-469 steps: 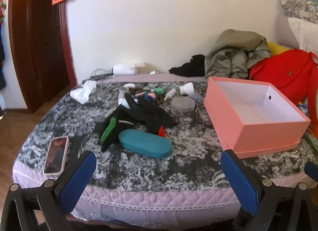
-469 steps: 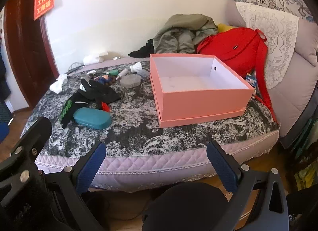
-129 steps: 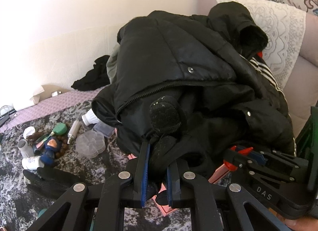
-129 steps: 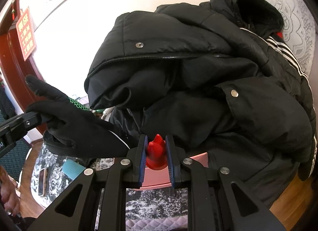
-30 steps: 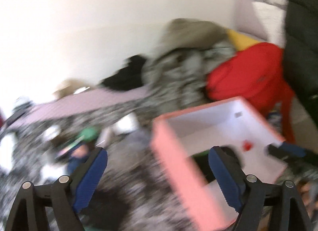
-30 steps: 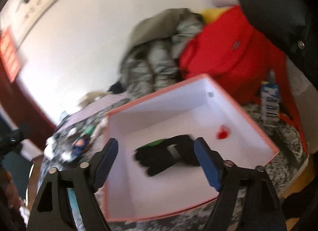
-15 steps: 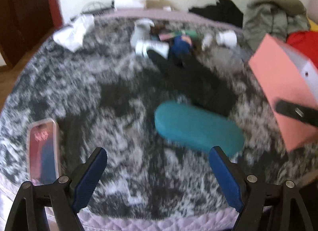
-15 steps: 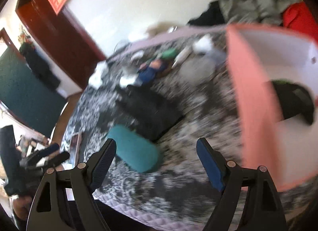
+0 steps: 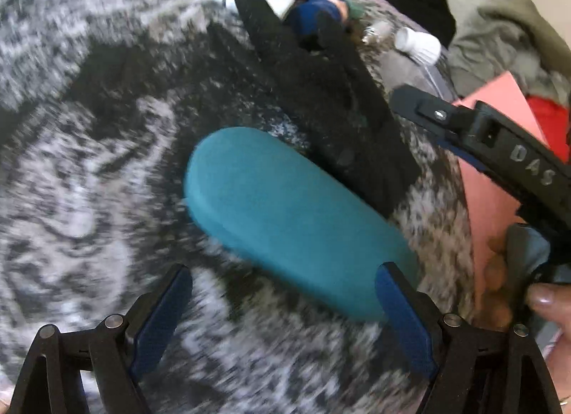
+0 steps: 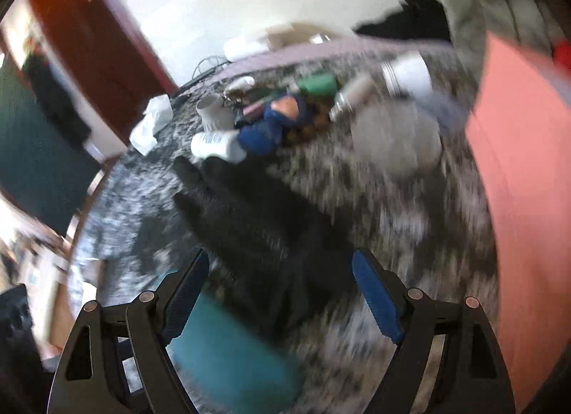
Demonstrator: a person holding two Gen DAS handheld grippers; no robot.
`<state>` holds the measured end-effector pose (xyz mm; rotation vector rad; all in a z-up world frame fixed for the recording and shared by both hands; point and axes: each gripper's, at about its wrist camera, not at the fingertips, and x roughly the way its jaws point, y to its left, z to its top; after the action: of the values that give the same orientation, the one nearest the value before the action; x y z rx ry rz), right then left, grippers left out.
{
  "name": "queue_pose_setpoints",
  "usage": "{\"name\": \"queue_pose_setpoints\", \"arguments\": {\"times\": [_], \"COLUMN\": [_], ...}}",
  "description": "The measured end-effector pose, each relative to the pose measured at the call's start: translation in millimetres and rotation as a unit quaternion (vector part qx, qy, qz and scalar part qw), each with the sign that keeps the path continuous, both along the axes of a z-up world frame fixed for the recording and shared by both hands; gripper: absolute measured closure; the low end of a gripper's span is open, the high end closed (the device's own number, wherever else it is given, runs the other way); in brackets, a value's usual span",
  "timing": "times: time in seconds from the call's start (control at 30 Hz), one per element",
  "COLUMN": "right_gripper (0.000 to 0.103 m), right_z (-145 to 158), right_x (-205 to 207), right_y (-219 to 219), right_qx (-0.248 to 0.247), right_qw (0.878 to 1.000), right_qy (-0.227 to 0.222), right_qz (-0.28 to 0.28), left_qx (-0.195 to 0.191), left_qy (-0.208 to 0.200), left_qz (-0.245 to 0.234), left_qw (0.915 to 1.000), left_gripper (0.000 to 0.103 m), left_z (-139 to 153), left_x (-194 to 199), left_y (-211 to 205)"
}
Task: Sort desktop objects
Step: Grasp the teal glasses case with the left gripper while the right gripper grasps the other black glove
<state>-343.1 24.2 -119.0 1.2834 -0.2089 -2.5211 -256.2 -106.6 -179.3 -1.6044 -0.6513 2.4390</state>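
While both frames are blurry, my left gripper point(image 9: 283, 298) hangs wide open over the teal case point(image 9: 296, 221) mid-bed, my right gripper point(image 10: 280, 284) spread above the black glove point(image 10: 264, 225); next comes straddling, squeezing, then the pink box point(image 10: 524, 178).

My left claw point(image 9: 283, 301) hangs wide open just above the teal case point(image 9: 292, 214), which lies slantwise on the grey-patterned bed point(image 9: 71, 150). One blue pad point(image 9: 405, 317) overlaps the case's near end; contact cannot be told. A black glove point(image 9: 321, 93) lies just behind the case, touching it. My right claw point(image 9: 499, 143) reaches in from the right, before the pink box point(image 9: 496, 207). Small bottles and a blue figure point(image 9: 317, 13) crowd the far edge.
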Motion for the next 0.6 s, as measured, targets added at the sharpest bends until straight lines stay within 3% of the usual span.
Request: {"name": "queue_pose_setpoints", "arguments": {"times": [0.17,0.4,0.6], "right_gripper": [0.017,0.017,0.017], "right_z": [-15.6,-44.2,-53.0], "right_x": [-33.0,-53.4,-51.9], "right_y": [-18.9,-20.2,-22.0], "right_qx": [0.072,0.066,0.081], "right_qw": [0.997,0.995,0.992], "right_qy": [0.007,-0.030,-0.030], "right_qz": [0.041,0.076,0.091], "left_qx": [0.001,-0.026,-0.069], "left_qy": [-0.017,-0.022,-0.011], "left_qz": [0.023,0.047,0.051], "left_qw": [0.9996,0.9983,0.9962], "left_gripper": [0.015,0.008,0.001], "left_z": [-11.5,-15.5,-21.1], "left_x": [-14.2,-32.7,-38.8], "left_y": [14.4,31.8,44.0]}}
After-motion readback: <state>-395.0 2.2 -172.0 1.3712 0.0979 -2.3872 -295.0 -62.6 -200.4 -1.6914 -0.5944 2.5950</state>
